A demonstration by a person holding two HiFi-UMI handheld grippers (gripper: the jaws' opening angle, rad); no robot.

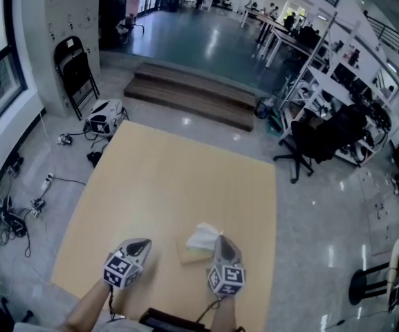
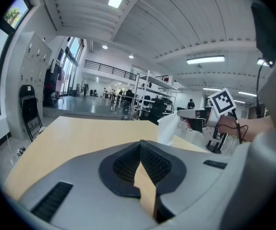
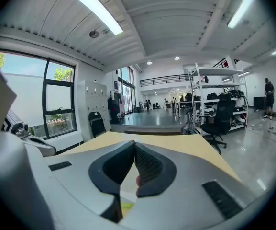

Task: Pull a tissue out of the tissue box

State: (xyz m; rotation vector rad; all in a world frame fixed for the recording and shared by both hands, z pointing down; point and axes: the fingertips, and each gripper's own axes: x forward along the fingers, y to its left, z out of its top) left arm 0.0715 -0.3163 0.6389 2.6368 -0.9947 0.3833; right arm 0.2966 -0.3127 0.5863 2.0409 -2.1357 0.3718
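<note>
A tan tissue box (image 1: 189, 255) lies on the wooden table (image 1: 178, 178) near its front edge. A white tissue (image 1: 203, 236) stands up out of the box. My right gripper (image 1: 219, 238) is at the tissue's right side and above the box, shut on the tissue. In the left gripper view the tissue (image 2: 169, 127) rises as a white peak beside the right gripper's marker cube (image 2: 222, 101). In the right gripper view the right gripper (image 3: 134, 148) has its jaws together, with a pale strip below the tips. My left gripper (image 1: 142, 243) (image 2: 140, 145) hovers left of the box, shut on nothing.
Beyond the table's far edge is a low wooden step (image 1: 192, 92). A black folding chair (image 1: 77, 71) and a white device (image 1: 106, 116) stand at the far left, with cables (image 1: 19, 203) on the floor. A black office chair (image 1: 313, 140) is at the right. A dark object (image 1: 171, 321) sits at the near edge.
</note>
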